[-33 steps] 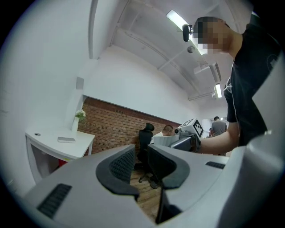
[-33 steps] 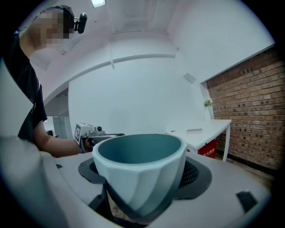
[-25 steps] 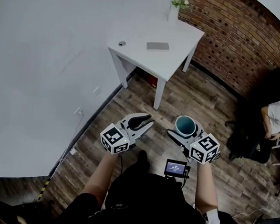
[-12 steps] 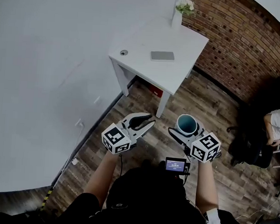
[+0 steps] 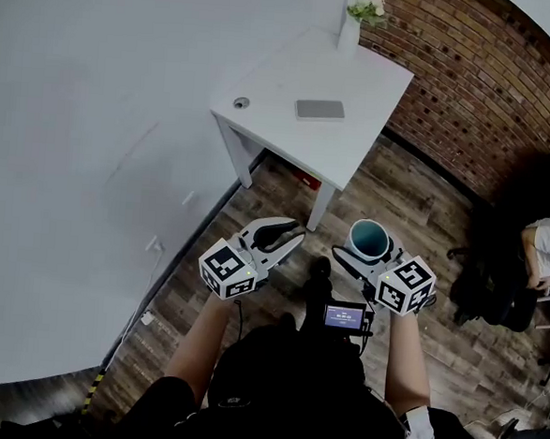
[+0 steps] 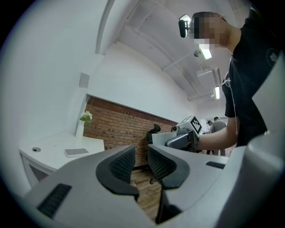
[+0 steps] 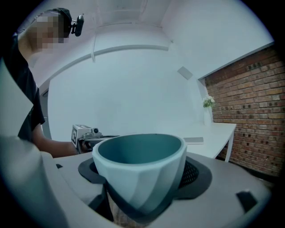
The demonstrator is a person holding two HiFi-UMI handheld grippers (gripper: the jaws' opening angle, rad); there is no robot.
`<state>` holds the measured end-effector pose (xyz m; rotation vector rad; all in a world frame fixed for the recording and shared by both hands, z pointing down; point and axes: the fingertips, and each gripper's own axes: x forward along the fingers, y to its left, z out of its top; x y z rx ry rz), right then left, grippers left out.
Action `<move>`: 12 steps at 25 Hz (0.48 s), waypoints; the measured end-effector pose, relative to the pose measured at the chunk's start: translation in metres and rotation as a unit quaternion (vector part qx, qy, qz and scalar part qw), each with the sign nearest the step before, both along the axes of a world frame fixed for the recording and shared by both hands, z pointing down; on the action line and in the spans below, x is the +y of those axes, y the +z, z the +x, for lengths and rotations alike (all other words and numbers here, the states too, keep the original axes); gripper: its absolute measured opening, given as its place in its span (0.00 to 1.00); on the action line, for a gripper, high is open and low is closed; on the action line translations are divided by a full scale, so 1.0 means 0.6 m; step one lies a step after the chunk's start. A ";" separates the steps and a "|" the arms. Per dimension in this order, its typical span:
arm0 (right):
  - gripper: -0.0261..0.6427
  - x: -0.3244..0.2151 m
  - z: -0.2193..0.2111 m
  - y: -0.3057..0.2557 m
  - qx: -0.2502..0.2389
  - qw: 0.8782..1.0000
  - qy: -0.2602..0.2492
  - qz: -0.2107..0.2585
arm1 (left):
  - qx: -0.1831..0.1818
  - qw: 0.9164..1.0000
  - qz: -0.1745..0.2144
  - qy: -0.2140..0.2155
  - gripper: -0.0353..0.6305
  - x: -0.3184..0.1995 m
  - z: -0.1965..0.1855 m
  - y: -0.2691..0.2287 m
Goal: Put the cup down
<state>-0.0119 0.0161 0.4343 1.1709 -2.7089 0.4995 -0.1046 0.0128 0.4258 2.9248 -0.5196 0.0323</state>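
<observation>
Teal cup (image 5: 368,239) being held upright right of centre in the head view, being clamped between the pads of the right gripper (image 5: 366,251), over the wooden floor (image 5: 404,190), left gripper (image 5: 281,233) being carried beside it, fingers slightly apart, nothing between them, white table (image 5: 358,102) at upper centre.

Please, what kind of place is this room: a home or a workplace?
Probably an office or a studio, though I cannot be sure. A plain white table stands in the corner by a bare brick wall, the floor is wood planks, and a person sits at the right edge.
</observation>
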 end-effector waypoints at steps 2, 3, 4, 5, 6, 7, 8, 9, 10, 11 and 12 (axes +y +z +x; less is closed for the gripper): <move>0.65 -0.016 0.003 0.002 -0.003 1.000 0.000 0.003 | -0.002 1.000 -0.001 -0.001 0.17 -0.013 0.003 0.003; 0.65 -0.024 0.004 0.002 -0.005 1.000 -0.001 0.004 | -0.004 1.000 -0.001 -0.002 0.17 -0.020 0.004 0.004; 0.65 -0.031 0.004 0.004 -0.007 1.000 -0.002 0.005 | -0.005 1.000 -0.001 -0.002 0.17 -0.026 0.005 0.005; 0.65 -0.038 0.005 0.005 -0.008 1.000 -0.003 0.007 | -0.006 1.000 0.000 -0.003 0.17 -0.032 0.007 0.007; 0.65 -0.046 0.006 0.006 -0.009 1.000 -0.004 0.009 | -0.007 1.000 0.001 -0.003 0.17 -0.040 0.011 0.008; 0.65 -0.055 0.008 0.006 -0.010 1.000 -0.004 0.011 | -0.007 1.000 0.002 -0.002 0.17 -0.047 0.016 0.010; 0.65 -0.064 0.010 0.007 -0.010 1.000 -0.005 0.013 | -0.007 1.000 0.002 0.000 0.17 -0.054 0.023 0.012; 0.65 -0.072 0.013 0.008 -0.011 1.000 -0.006 0.013 | -0.008 1.000 0.002 0.003 0.17 -0.061 0.029 0.014; 0.65 -0.081 0.016 0.010 -0.012 1.000 -0.007 0.013 | -0.010 1.000 0.001 0.004 0.17 -0.067 0.035 0.016; 0.65 -0.090 0.018 0.012 -0.013 1.000 -0.009 0.012 | -0.012 1.000 0.002 0.005 0.17 -0.075 0.041 0.018; 0.65 -0.099 0.021 0.013 -0.013 1.000 -0.011 0.012 | -0.013 1.000 0.003 0.005 0.17 -0.083 0.046 0.018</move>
